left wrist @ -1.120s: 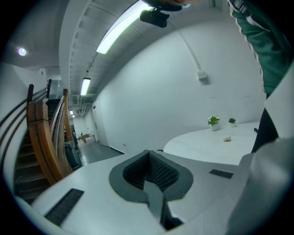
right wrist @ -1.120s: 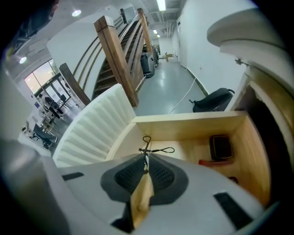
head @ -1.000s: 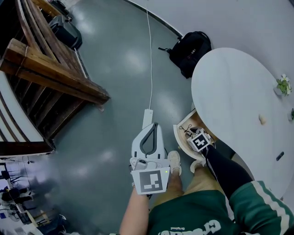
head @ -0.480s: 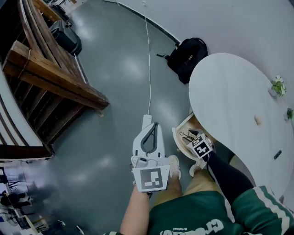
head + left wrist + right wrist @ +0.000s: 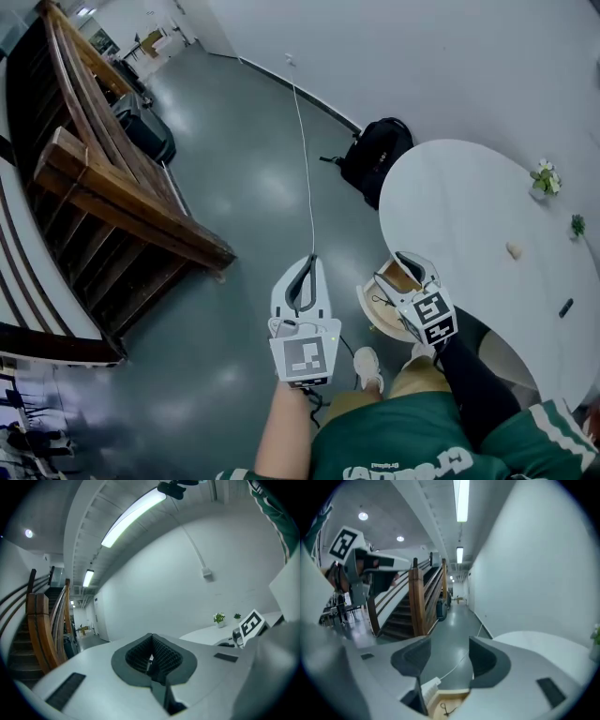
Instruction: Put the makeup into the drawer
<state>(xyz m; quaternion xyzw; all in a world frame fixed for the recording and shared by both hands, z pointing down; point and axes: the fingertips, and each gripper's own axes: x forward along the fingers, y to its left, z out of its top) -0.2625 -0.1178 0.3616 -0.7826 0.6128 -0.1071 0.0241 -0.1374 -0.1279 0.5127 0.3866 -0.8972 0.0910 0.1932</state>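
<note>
**A:** What is the right gripper (image 5: 449,660) doing at this point?

**B:** It is hanging released. Its jaws have just been opening and are standing wide apart with nothing between them. Through the gap I am seeing only the grey floor and a thin white cable (image 5: 456,664) running away ahead.

**A:** And the left gripper (image 5: 151,657)?

**B:** It is sitting clenched on nothing, its ribbed pads meeting. It is off to the right gripper's left, well apart from everything.

**A:** Where is the makeup lying?

**B:** The open light-wood drawer (image 5: 446,693) is showing directly below the right jaws, and a thin black wiry item (image 5: 444,709) is lying inside it. Off to that gripper's right, a small pale beige piece (image 5: 513,249) and a small dark stick (image 5: 565,307) are lying on the round white table (image 5: 469,216), well apart from each other. Both are too small to name, but I am judging them to be makeup waiting for collection.

**A:** So what is the step calling for?

**B:** I am reading it as reaching for the next piece. The right gripper is needing to swing right over the tabletop with its jaws wide until the piece is sitting squarely between the pads. Then it is needing to close gently, since such small things are apt to skid or roll on a smooth top.

**A:** Any hazard?

**B:** The drawer is standing open below the table's edge, so carrying a piece in low is risking a knock on its rim.
</note>
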